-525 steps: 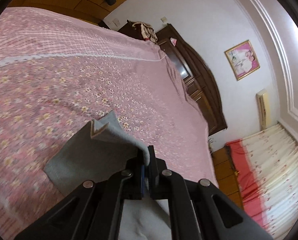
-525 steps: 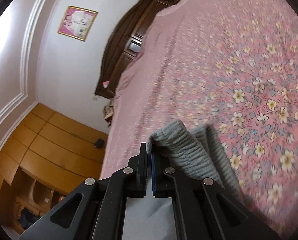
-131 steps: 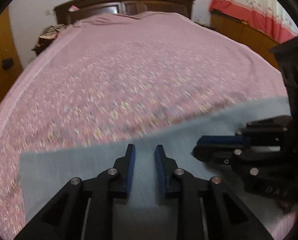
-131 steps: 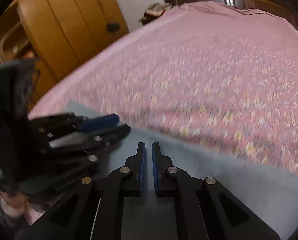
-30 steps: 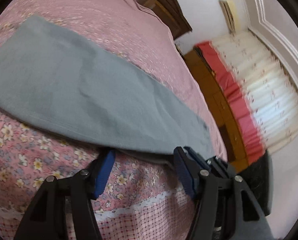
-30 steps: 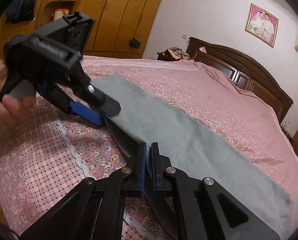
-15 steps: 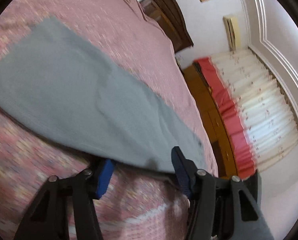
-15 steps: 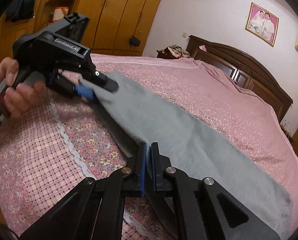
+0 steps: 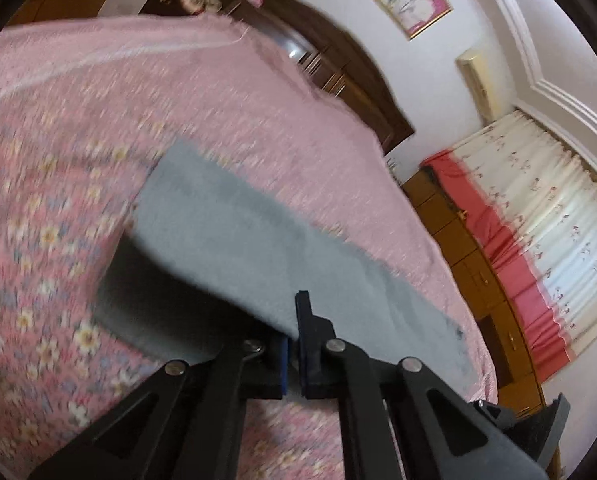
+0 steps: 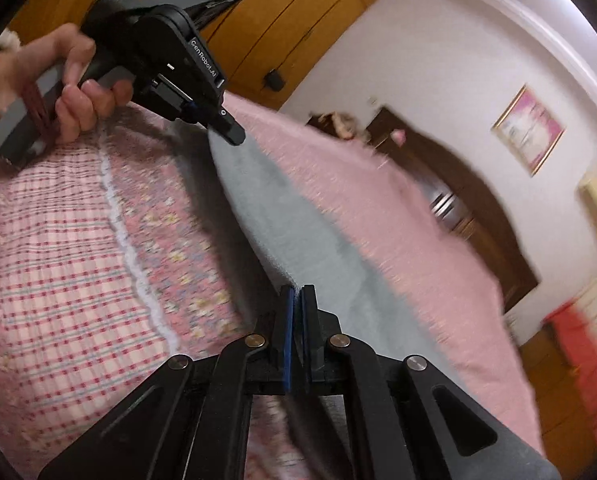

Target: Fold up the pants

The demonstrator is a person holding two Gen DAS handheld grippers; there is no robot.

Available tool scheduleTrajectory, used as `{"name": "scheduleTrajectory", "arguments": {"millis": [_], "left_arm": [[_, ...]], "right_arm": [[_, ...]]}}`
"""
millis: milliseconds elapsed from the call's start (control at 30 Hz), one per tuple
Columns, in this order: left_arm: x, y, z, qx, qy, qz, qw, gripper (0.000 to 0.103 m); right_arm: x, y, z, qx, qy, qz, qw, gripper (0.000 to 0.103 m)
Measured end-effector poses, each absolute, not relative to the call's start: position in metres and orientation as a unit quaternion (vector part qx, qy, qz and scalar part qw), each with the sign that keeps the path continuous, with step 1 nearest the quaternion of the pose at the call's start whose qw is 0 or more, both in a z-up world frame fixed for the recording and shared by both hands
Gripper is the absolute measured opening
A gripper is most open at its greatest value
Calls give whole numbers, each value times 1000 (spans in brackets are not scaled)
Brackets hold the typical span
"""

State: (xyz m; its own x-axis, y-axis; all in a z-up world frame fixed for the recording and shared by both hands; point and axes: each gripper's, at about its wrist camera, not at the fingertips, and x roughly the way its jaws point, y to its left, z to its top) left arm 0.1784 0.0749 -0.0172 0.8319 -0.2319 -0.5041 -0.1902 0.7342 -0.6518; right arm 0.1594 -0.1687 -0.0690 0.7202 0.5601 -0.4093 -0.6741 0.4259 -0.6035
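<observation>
The grey pants (image 9: pixel 258 248) hang lifted above the pink bed (image 9: pixel 78 120), stretched between both tongs. The left tongs (image 9: pixel 294 344) pinch one edge; the right tongs (image 10: pixel 297 316) pinch the other. A bare hand (image 10: pixel 54 80) grips the left handle.

Pants (image 9: pixel 234 240): grey cloth, matt, soft fleecy nap. Bedspread (image 9: pixel 218 92): pink floral cloth, matt. Left gripper (image 9: pixel 292 344): matt black plastic, blue pads, bright metal rivets. Headboard (image 9: pixel 338 68): dark glossy wood. Wardrobe (image 10: pixel 298 12): smooth orange-brown wood.
</observation>
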Motion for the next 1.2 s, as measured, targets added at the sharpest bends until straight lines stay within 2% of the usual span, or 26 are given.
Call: {"name": "scheduleTrajectory", "arguments": {"millis": [100,233,567,833,867,900,1000,1100,1200], "left_arm": [[179,72,-10,-357,275,-19,892,3],[184,74,-30,-359,318,9,878,3],[184,74,-41,-365,338,18,867,4],[154,116,-32,-368,322,95,867,8],[147,127,-34,-387,318,108,859,8],[141,134,-35,-401,314,123,852,8],[120,154,-35,-434,284,153,841,8],[116,162,-25,-454,256,149,841,8],[126,150,-11,-421,238,132,865,8]], "right_arm": [[157,-162,-85,-418,93,379,821,5],[147,-155,-99,-459,83,362,807,5],[158,-162,-90,-444,97,380,806,5],[157,-172,-89,-432,107,393,804,7],[157,-173,-87,-430,107,397,804,8],[157,-175,-84,-423,111,407,802,15],[158,-187,-70,-381,125,455,795,23],[173,-204,-46,-265,164,526,791,31],[205,-204,-35,-141,224,548,794,32]]}}
